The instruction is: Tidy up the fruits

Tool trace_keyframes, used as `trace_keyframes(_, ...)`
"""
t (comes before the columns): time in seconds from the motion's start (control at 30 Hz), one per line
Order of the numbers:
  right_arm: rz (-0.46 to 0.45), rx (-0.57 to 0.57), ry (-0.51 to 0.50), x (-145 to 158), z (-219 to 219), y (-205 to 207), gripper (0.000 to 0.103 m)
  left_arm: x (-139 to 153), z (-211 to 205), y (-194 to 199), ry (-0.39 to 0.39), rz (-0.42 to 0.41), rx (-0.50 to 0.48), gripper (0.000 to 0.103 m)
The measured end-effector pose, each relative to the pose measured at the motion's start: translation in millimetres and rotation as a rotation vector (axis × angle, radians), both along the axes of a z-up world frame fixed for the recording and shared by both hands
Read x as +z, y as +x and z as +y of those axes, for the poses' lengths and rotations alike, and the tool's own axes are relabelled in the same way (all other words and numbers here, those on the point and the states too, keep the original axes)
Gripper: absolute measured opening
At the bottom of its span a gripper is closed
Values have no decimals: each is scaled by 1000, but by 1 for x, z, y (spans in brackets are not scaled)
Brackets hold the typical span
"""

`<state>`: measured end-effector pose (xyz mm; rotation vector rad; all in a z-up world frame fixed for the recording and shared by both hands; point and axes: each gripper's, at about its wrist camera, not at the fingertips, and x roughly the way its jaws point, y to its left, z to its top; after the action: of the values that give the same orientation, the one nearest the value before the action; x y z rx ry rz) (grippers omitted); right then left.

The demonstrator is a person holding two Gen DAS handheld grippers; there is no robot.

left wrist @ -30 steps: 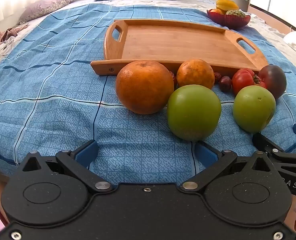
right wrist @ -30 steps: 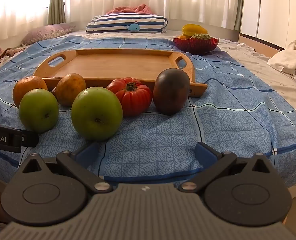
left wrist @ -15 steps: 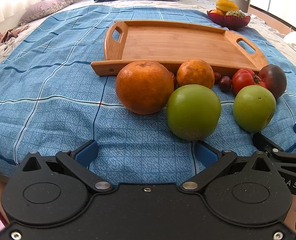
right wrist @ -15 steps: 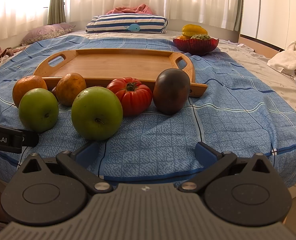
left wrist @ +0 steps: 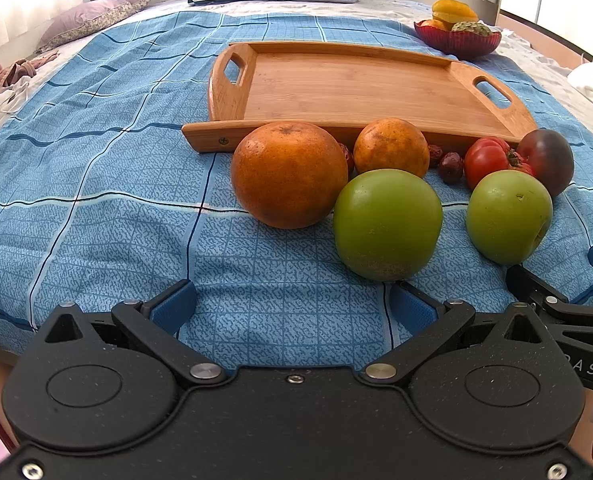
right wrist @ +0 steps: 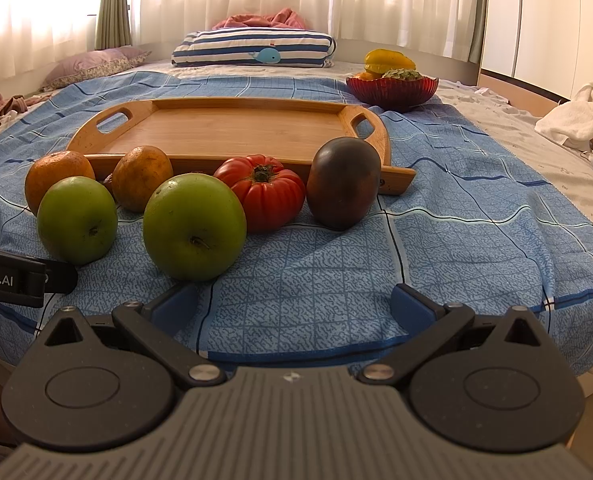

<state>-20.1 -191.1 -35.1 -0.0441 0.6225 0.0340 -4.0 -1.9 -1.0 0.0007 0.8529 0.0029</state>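
The fruit sits in a loose row on the bed, just in front of the near edge of the wooden tray (left wrist: 352, 88): a big orange (left wrist: 288, 174) at the left, a smaller orange (left wrist: 390, 146) behind it, two smooth green apples (left wrist: 388, 224) nearest us, a ribbed red tomato (right wrist: 264, 192), and a dark, matte plum-coloured fruit (right wrist: 342, 182) at the right end. A few small wrinkled dates (left wrist: 450, 166) lie close against the tray's edge. The tray is bare, so we judge that the sorting has not begun.

Nothing has shifted over the last second; every fruit lies where it did, and both tools hang in the same place at the near edge of the bed.

Our left tool (left wrist: 292, 308) is spread wide and holds nothing, its right finger close to the nearer apple. Our right tool (right wrist: 294, 306) is likewise spread and empty.

The blue checked bedspread (left wrist: 96, 200) is soft and rumpled, so round fruit may roll. Farther off stand a red glass bowl (right wrist: 392, 88) of other fruit and a striped pillow (right wrist: 252, 48).
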Motion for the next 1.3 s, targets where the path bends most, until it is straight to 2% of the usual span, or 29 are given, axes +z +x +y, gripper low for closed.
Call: trace_keyframes(1.3,-4,0,-3,-1,0,0,103,1,-1,-1,3,-7,1,103)
